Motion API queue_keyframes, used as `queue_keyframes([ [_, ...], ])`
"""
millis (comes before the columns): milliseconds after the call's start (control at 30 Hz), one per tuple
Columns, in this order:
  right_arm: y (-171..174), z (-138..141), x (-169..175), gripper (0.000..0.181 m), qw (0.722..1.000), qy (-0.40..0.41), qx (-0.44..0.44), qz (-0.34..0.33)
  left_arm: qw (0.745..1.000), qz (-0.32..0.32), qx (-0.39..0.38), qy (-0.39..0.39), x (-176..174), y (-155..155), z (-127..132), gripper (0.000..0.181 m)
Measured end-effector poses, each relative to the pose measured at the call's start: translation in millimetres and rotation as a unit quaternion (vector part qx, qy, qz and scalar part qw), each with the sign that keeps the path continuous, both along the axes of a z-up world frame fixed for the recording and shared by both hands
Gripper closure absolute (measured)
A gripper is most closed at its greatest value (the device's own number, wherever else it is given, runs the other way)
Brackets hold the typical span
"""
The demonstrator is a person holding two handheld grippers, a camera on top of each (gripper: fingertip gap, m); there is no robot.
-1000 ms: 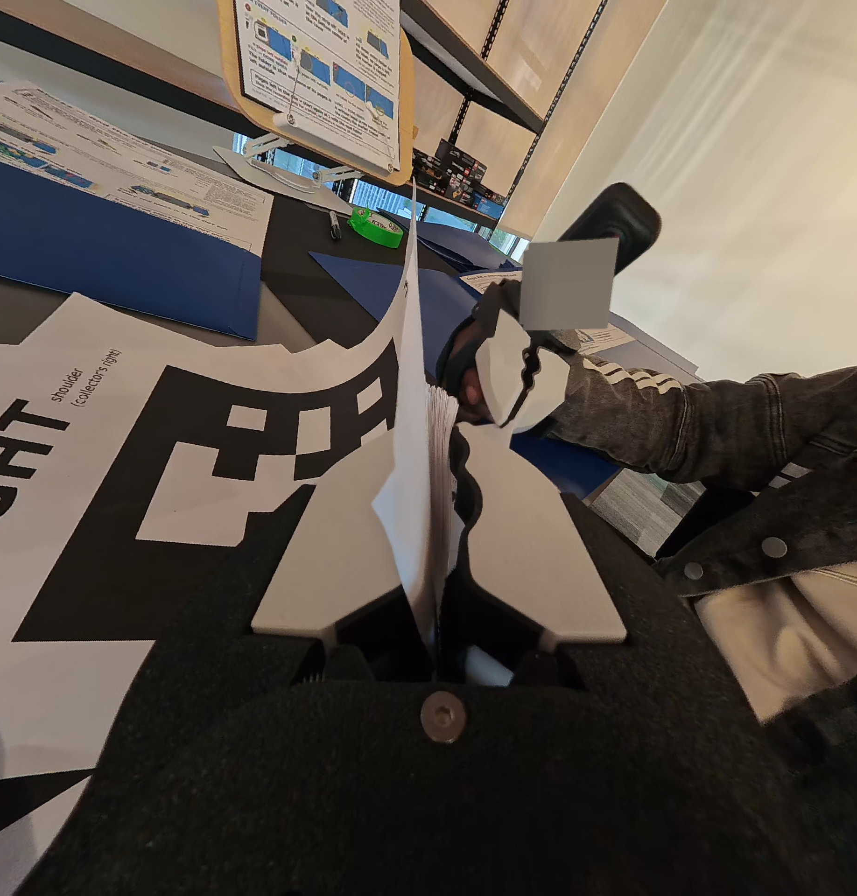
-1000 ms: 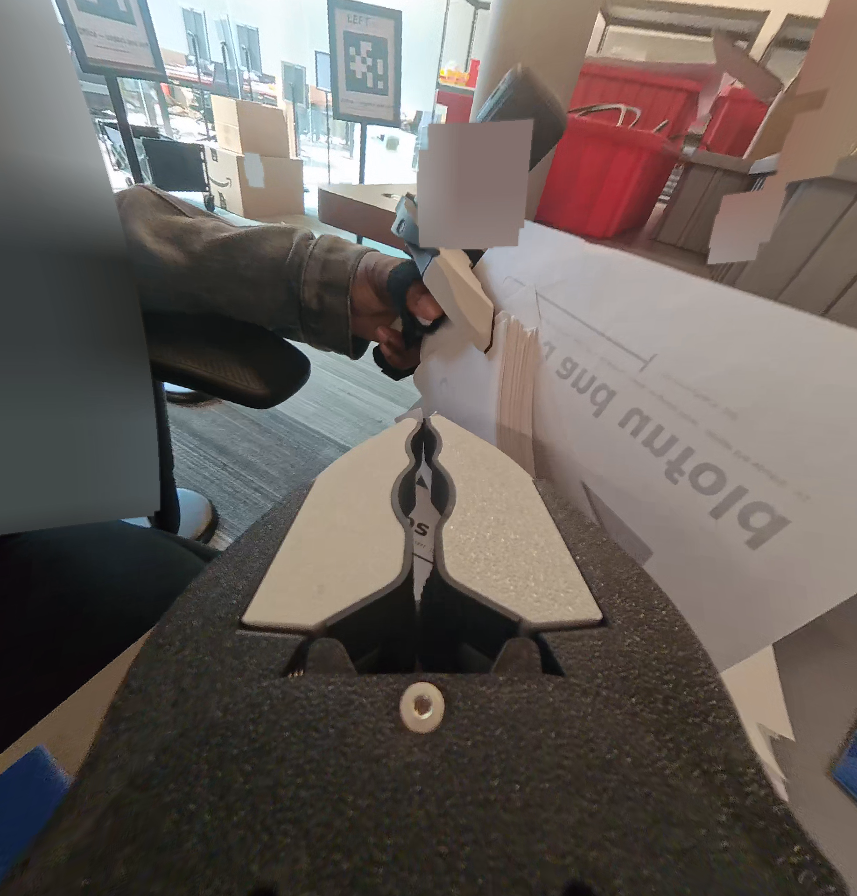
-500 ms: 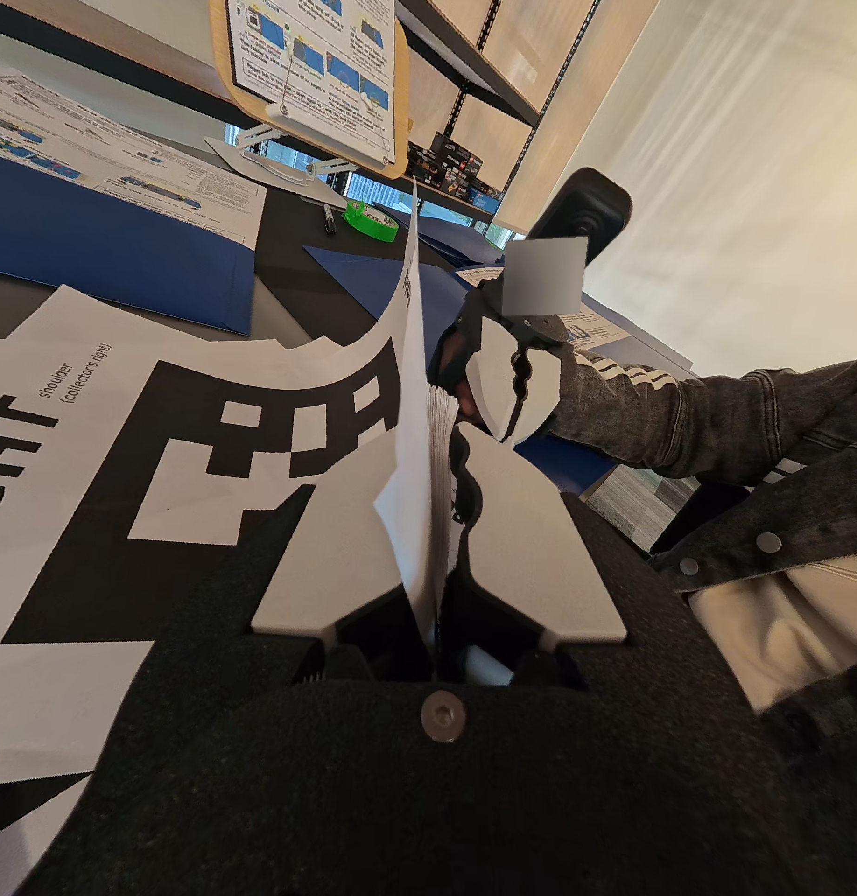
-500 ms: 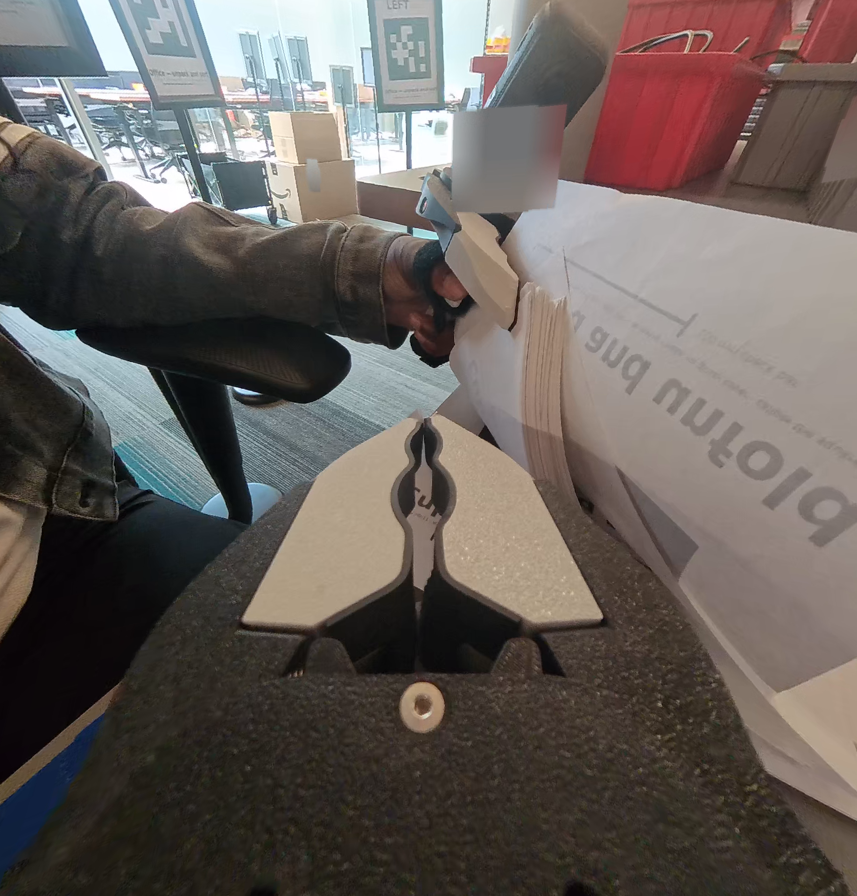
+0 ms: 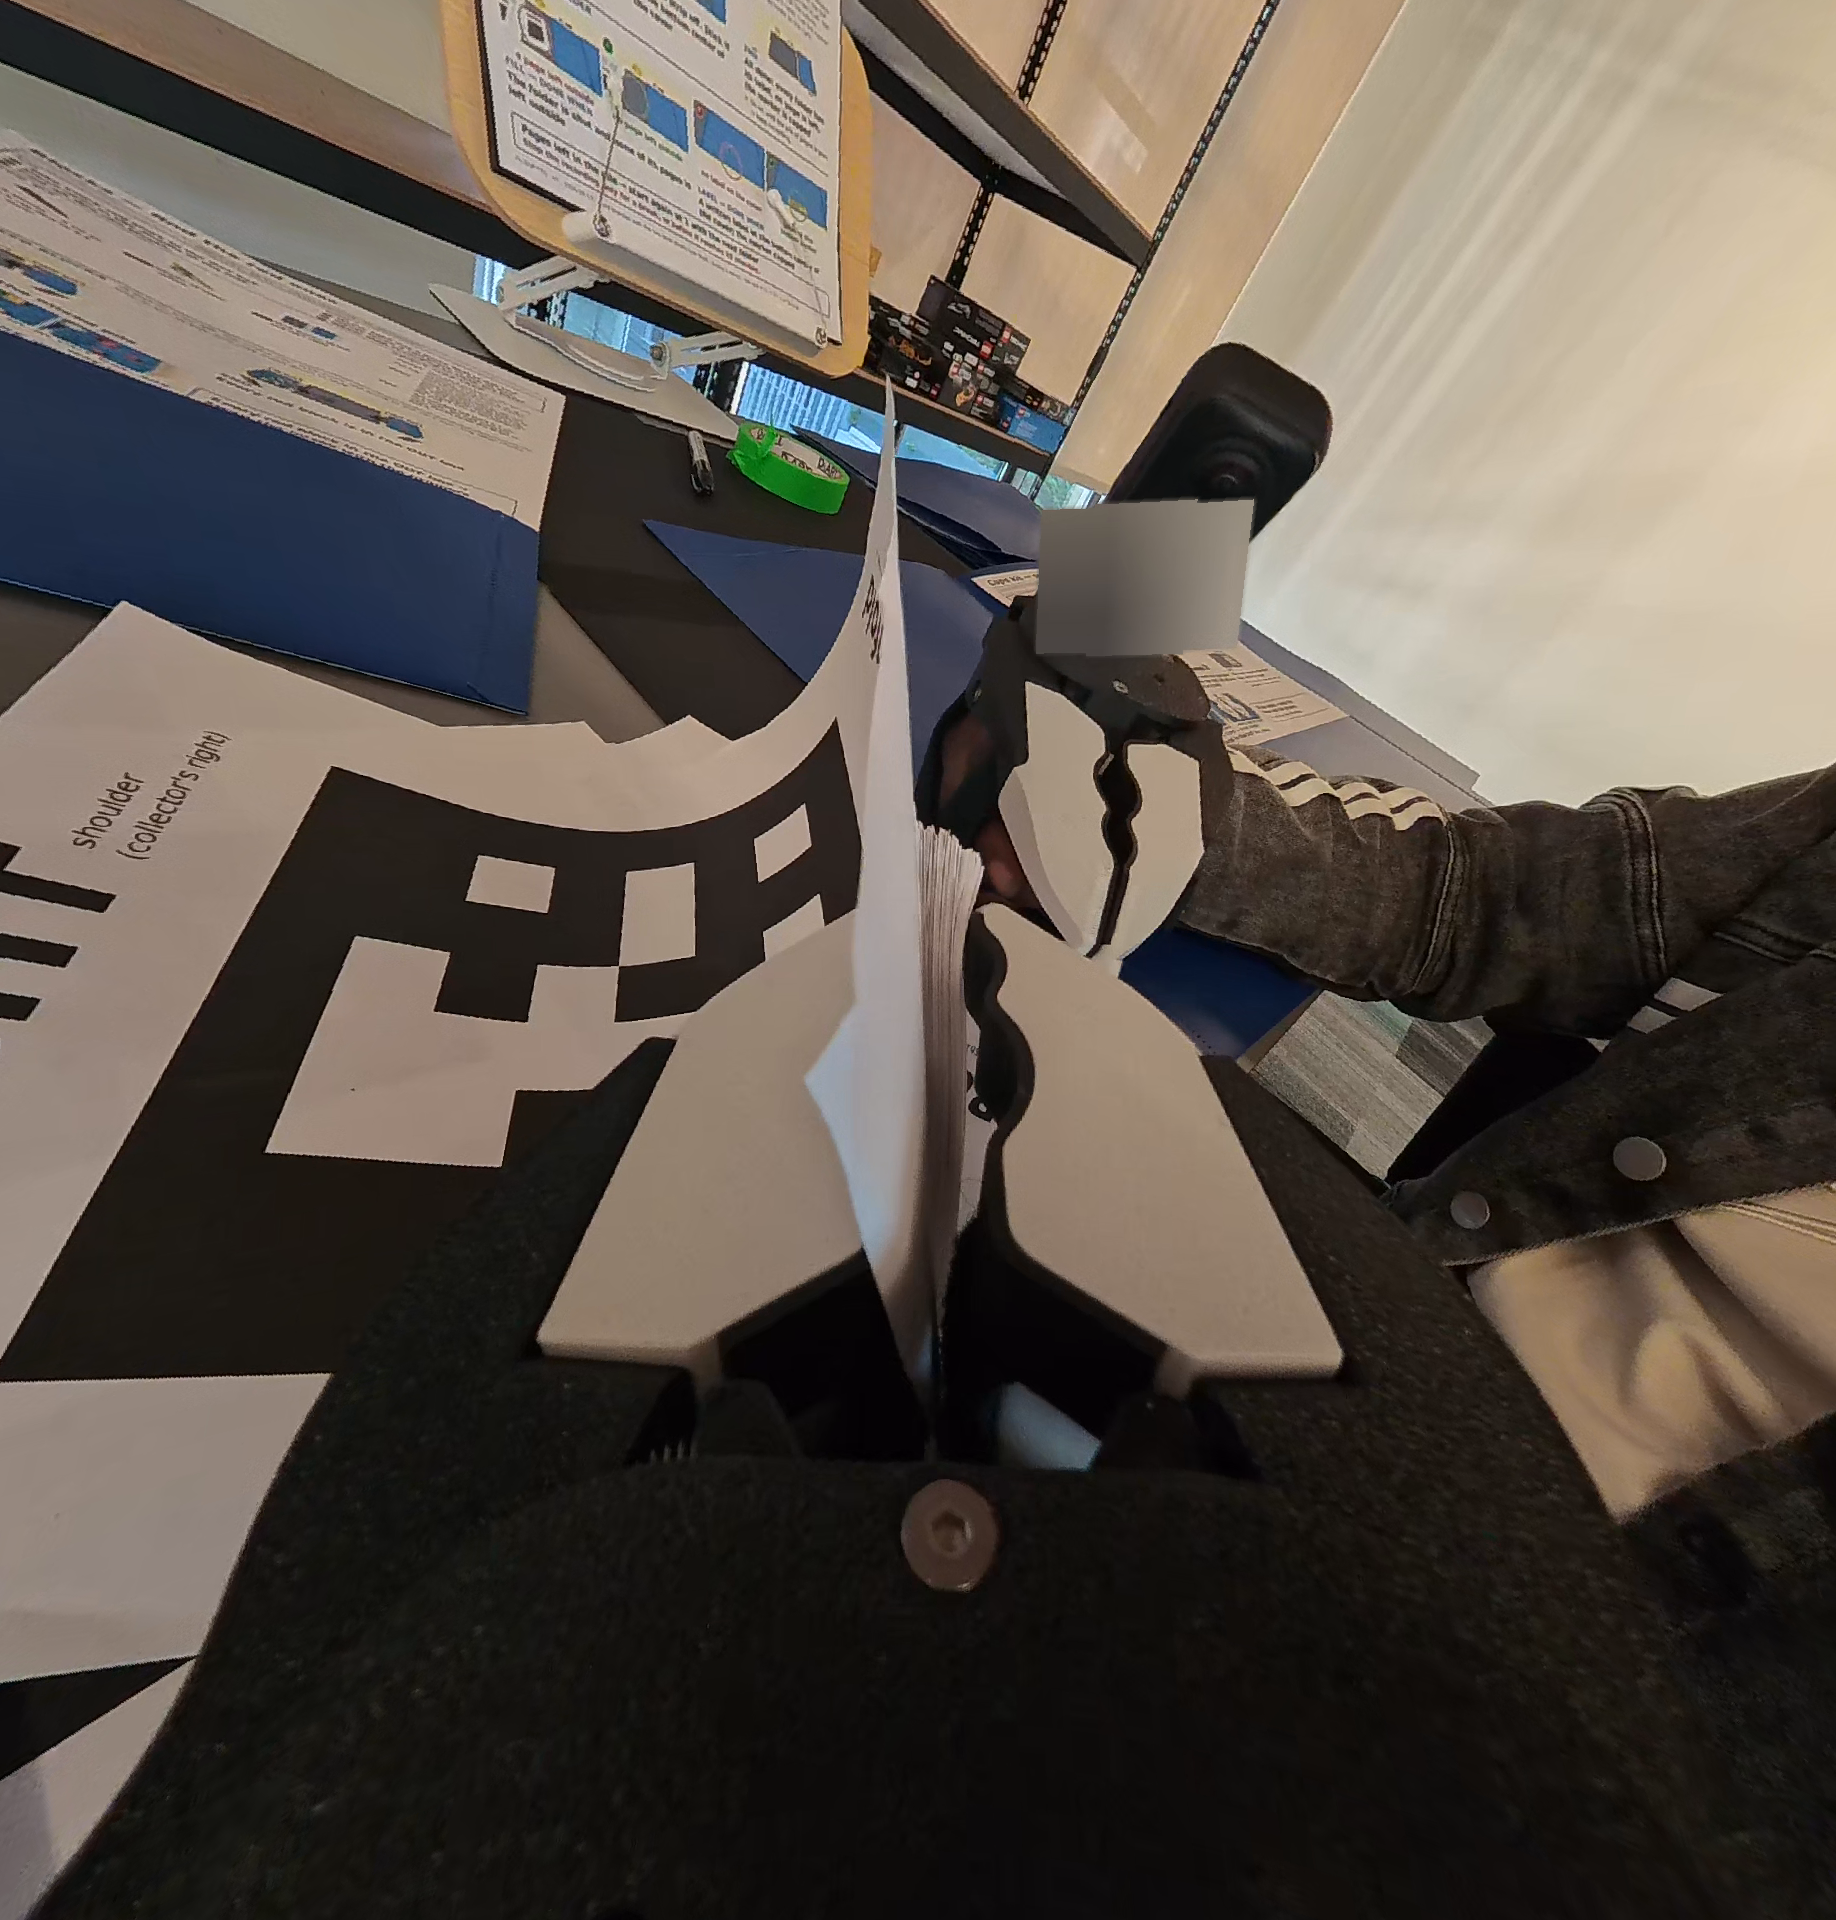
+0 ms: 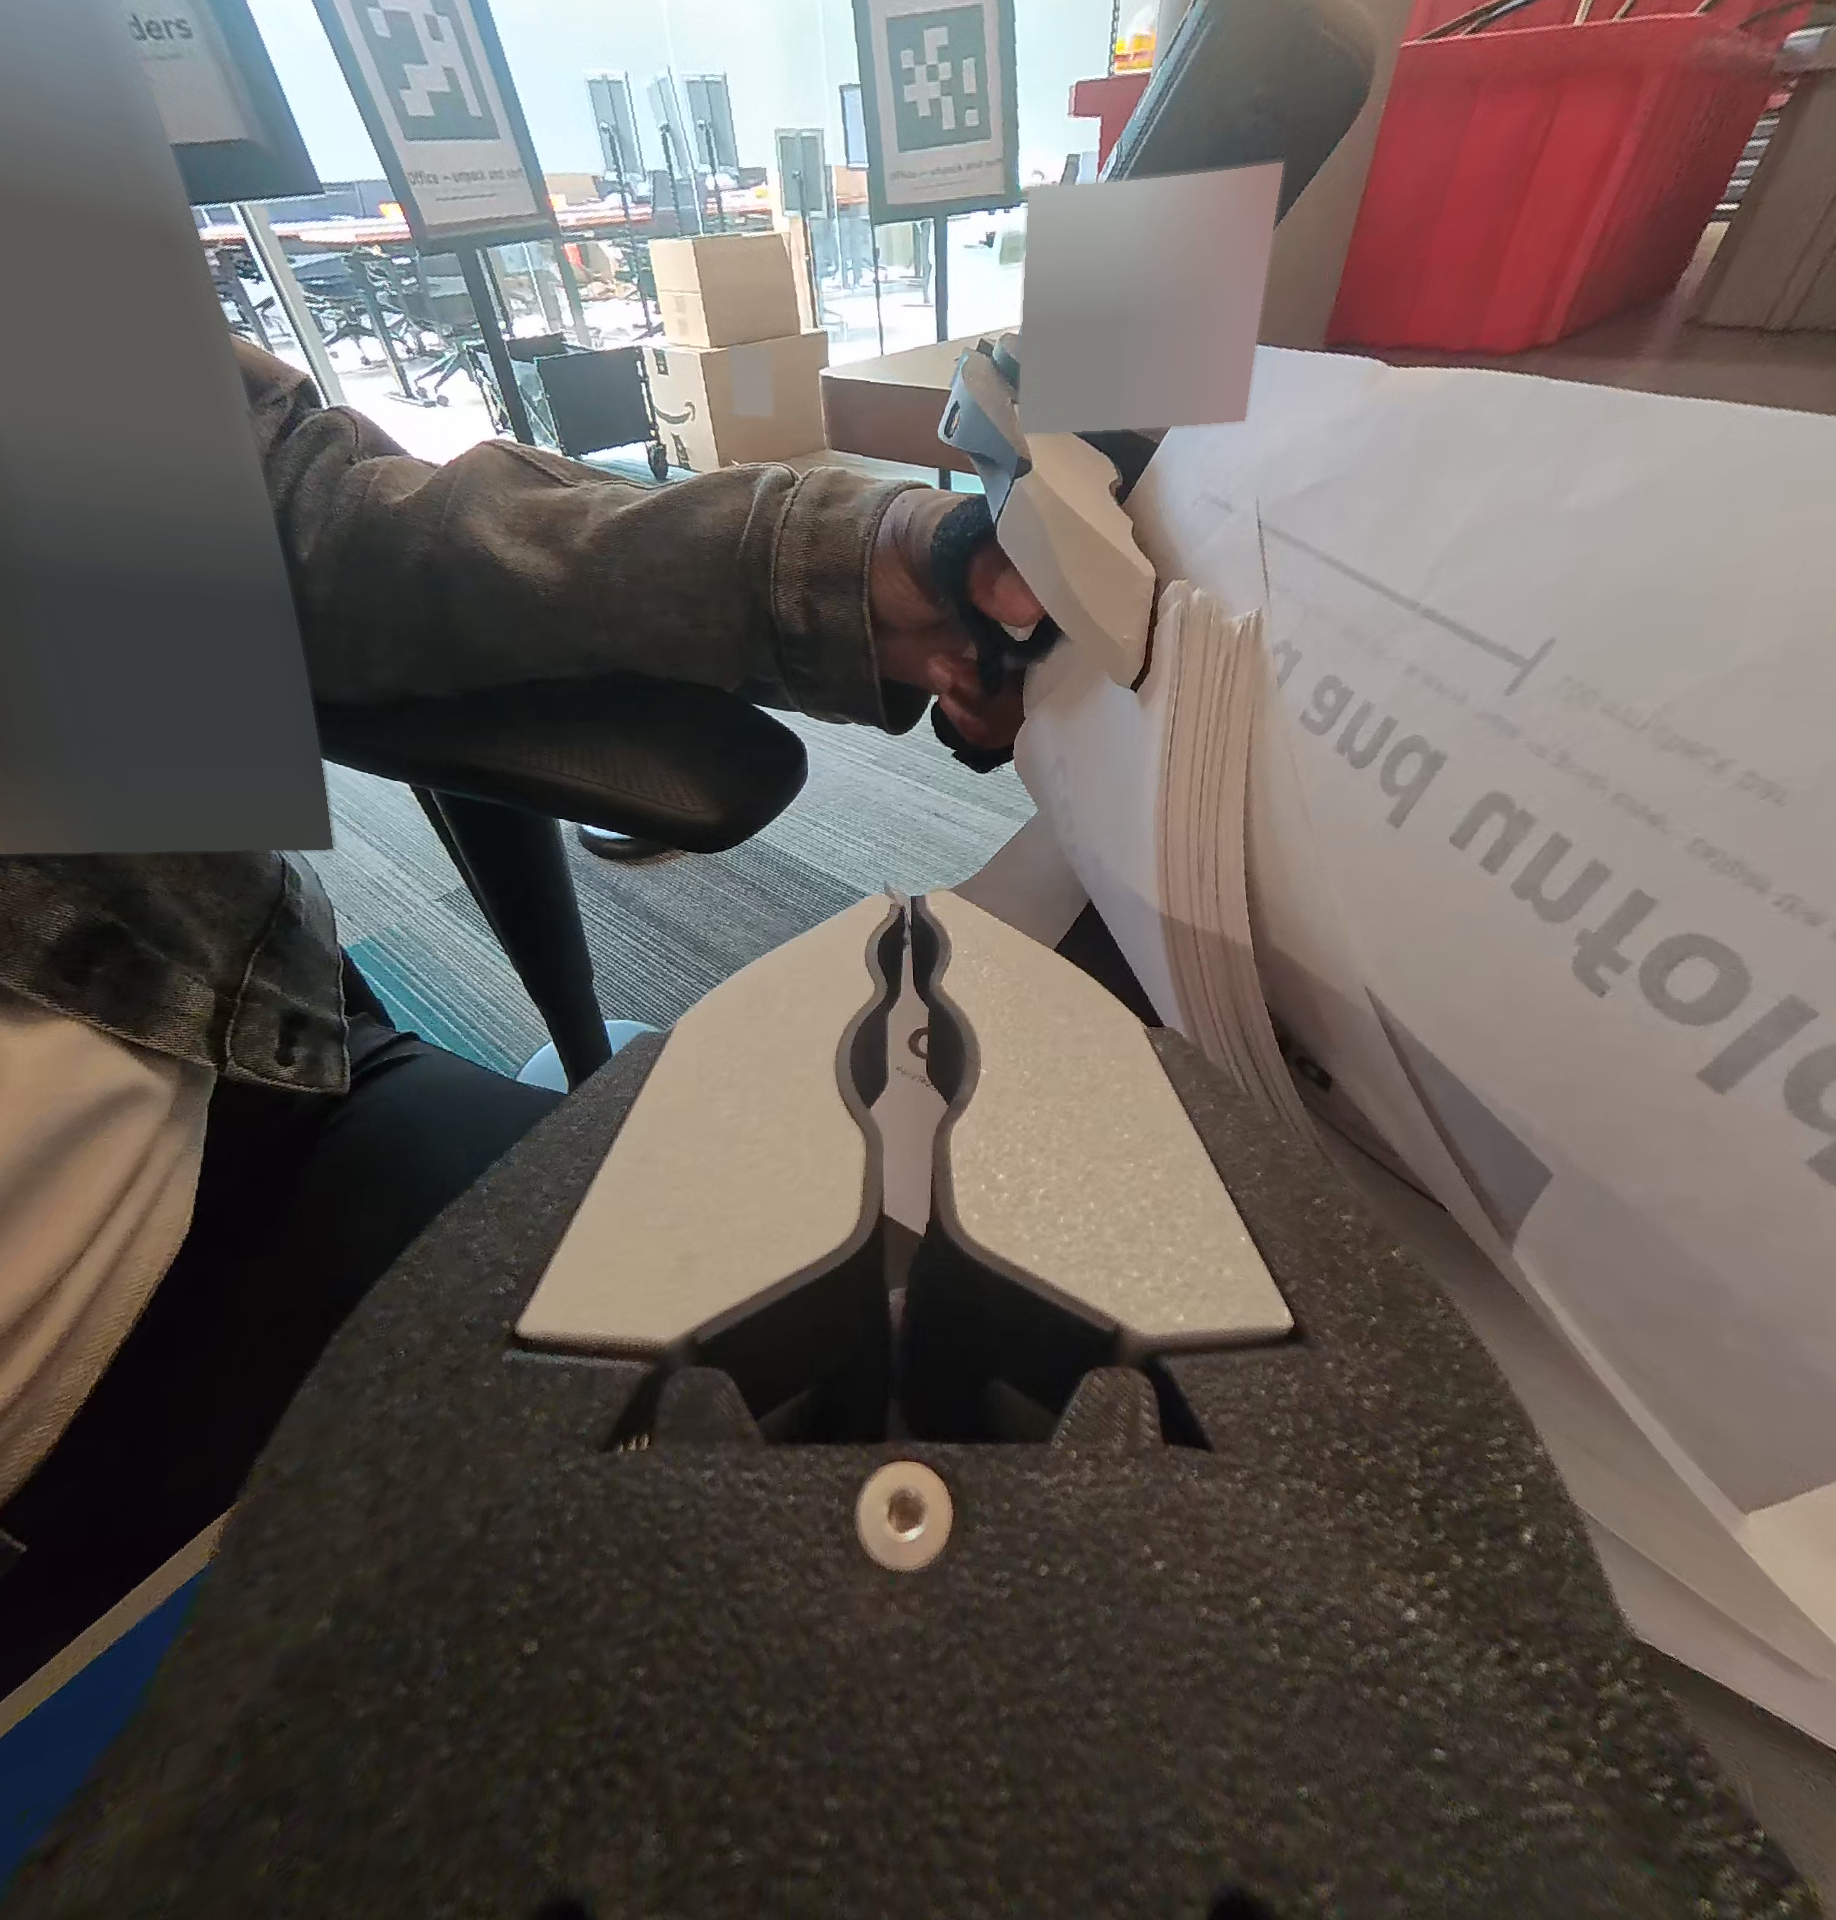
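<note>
My left gripper [image 5: 945, 935] is shut on a stack of white paper sheets [image 5: 898, 831], held on edge between its fingers. The top sheet curls up and away to the left. My right gripper [image 6: 909, 904] is shut on a thin white printed sheet [image 6: 909, 1091] that runs edge-on between its fingers. In the right wrist view the left gripper [image 6: 1085, 582] clamps the stack [image 6: 1215, 831], and a large printed sheet bends off to the right. In the left wrist view the right gripper [image 5: 1106, 831] is shut, just beyond the stack's far corner.
White sheets with a black square pattern [image 5: 374, 987] lie on the table at left. Behind them are blue folders [image 5: 249, 520], a green tape roll [image 5: 789, 473], a black marker [image 5: 698, 462] and a clipboard stand [image 5: 675, 135]. A chair armrest [image 6: 602, 769] and red bins [image 6: 1537, 177] show in the right wrist view.
Both grippers stay shut on the paper. In the right wrist view the stack and the left gripper have shifted right and look closer. The left wrist view has barely changed.
</note>
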State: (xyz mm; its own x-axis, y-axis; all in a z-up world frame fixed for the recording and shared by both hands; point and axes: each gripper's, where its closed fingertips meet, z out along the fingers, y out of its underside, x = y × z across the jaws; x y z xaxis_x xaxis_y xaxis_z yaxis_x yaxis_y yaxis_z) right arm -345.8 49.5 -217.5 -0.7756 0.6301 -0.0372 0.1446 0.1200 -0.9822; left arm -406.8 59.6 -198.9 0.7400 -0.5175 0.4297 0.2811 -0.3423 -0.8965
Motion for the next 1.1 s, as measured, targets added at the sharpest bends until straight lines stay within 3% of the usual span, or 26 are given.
queue_keyframes([
  [1100,-3.9,-9.2,10.2,0.172,0.998,-0.055,-0.005,0.043,1.0,-0.005,-0.005,0.0,1.6,-0.3,-1.6,0.166],
])
